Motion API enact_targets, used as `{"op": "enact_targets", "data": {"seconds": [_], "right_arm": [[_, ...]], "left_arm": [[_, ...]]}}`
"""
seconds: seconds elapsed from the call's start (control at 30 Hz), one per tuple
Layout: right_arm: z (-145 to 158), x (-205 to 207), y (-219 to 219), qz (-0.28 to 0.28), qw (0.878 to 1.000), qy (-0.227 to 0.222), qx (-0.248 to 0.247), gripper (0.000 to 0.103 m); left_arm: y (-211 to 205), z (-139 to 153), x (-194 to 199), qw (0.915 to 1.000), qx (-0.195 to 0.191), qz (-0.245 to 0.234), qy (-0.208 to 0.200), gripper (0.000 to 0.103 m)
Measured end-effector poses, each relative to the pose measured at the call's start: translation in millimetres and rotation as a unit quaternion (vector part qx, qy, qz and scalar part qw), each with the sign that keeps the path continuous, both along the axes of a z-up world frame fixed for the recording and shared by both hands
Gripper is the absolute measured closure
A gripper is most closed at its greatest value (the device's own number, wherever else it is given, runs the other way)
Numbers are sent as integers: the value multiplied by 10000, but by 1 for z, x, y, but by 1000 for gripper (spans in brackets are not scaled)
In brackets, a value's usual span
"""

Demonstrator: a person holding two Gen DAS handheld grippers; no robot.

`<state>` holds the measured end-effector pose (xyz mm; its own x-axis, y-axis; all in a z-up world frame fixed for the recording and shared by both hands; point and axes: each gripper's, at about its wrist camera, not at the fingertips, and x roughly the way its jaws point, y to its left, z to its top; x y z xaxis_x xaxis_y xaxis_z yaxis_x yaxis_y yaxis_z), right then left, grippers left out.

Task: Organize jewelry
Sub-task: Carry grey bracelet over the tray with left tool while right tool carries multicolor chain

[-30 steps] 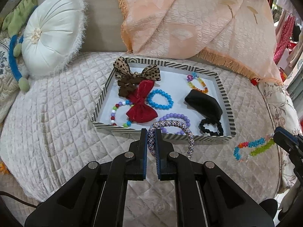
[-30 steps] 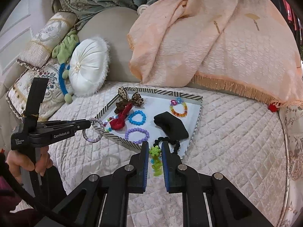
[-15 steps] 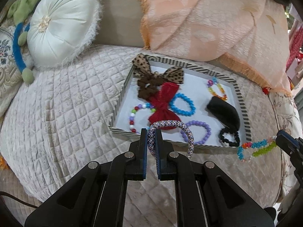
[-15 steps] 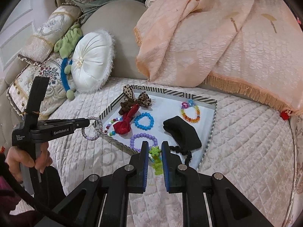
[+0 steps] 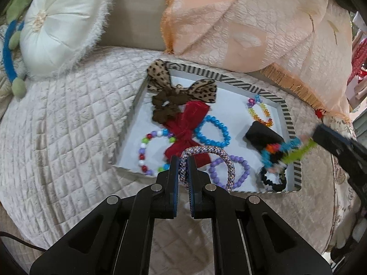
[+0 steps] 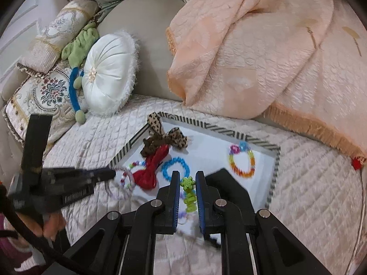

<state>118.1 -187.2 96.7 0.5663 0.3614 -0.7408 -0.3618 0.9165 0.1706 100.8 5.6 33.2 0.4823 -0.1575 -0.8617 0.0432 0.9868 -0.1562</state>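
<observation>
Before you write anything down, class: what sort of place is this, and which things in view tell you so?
Most likely a bedroom at home: a quilted bed cover, a round white cushion against a padded headboard, and a peach blanket piled behind.

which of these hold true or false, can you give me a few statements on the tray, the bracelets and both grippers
1. The left gripper pinches a woven multicolour rope bracelet. True.
2. The right gripper is empty. False: it holds a green and blue beaded bracelet.
3. The red fabric bow lies inside the striped-rim white tray. True.
4. The blue beaded bracelet lies on the quilted cover outside the tray. False: it is in the tray.
5. The round white cushion sits in the tray. False: it rests beyond it.
</observation>
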Motion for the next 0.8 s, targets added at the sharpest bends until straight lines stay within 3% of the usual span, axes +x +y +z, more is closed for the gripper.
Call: {"op": "enact_targets", "data": {"seconds": [0.47, 0.8], "right_arm": [[-48, 88, 29, 90, 9991, 404, 32, 90], [-92, 132, 7, -503, 9968, 596, -158, 90]], "left_arm": [[-17, -36, 32, 9995, 155, -87, 247, 97], [-21, -54, 46, 9991, 231, -127, 345, 97]]}}
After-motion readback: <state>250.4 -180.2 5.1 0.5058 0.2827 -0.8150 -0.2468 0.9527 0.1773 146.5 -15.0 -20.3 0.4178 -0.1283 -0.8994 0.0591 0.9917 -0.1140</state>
